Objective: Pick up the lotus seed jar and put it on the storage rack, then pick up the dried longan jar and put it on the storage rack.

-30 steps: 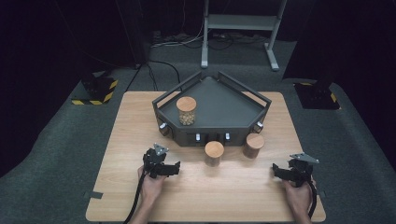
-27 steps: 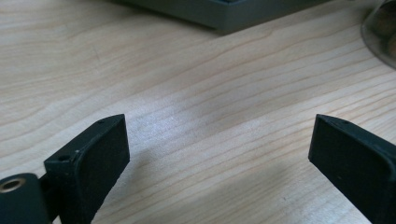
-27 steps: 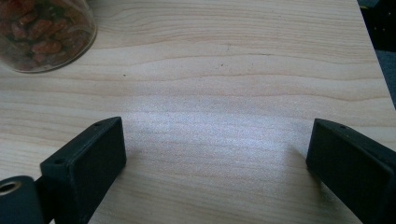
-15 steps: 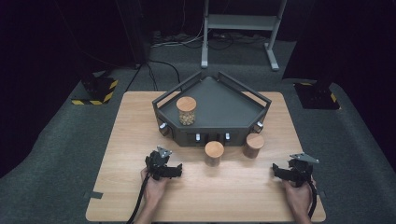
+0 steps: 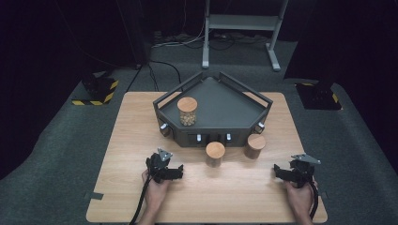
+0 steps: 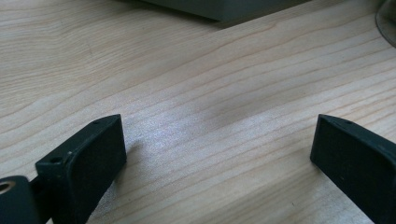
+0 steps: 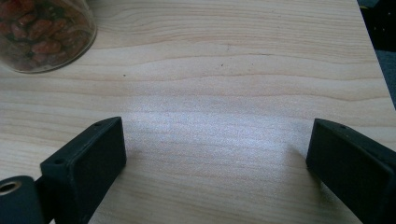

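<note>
The tray (image 5: 225, 105) holds one jar (image 5: 187, 111) of pale nuts. Two more jars stand on the table (image 5: 136, 140) just in front of the tray: the middle jar (image 5: 215, 154) and the right jar (image 5: 255, 146), which holds reddish-brown pieces.

My hands rest low at the near edge, both tools pointing inward over the table.

My left gripper (image 5: 174, 172) has just been opening; its jaws stand apart with bare wood between them. The middle jar is near, ahead and to its right.

My right gripper (image 5: 278, 172) also stands apart on nothing. The right jar is ahead and to its left, clear of the jaws.
</note>
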The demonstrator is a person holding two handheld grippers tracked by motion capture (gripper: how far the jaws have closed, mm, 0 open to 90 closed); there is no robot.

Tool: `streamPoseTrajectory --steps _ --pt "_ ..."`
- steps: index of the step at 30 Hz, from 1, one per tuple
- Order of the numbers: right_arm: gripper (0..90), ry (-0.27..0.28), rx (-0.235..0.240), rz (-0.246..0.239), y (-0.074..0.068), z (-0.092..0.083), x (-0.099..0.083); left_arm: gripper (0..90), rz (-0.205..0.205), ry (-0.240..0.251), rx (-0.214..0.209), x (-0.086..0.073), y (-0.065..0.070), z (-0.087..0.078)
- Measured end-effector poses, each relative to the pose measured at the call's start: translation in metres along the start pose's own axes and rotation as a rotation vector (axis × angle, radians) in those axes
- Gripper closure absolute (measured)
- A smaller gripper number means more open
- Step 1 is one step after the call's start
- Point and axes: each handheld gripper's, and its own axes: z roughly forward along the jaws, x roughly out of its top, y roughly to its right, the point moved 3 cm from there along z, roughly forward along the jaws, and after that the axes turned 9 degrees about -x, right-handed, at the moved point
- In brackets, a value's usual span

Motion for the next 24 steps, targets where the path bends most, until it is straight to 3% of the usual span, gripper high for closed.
streamPoseTrajectory --steps 24 --pt "3.8 -0.003 -0.007 0.009 -0.0016 -0.0005 0.0002 3.3 -0.001 0.0 0.001 -0.0002 0.0003 -0.0003"
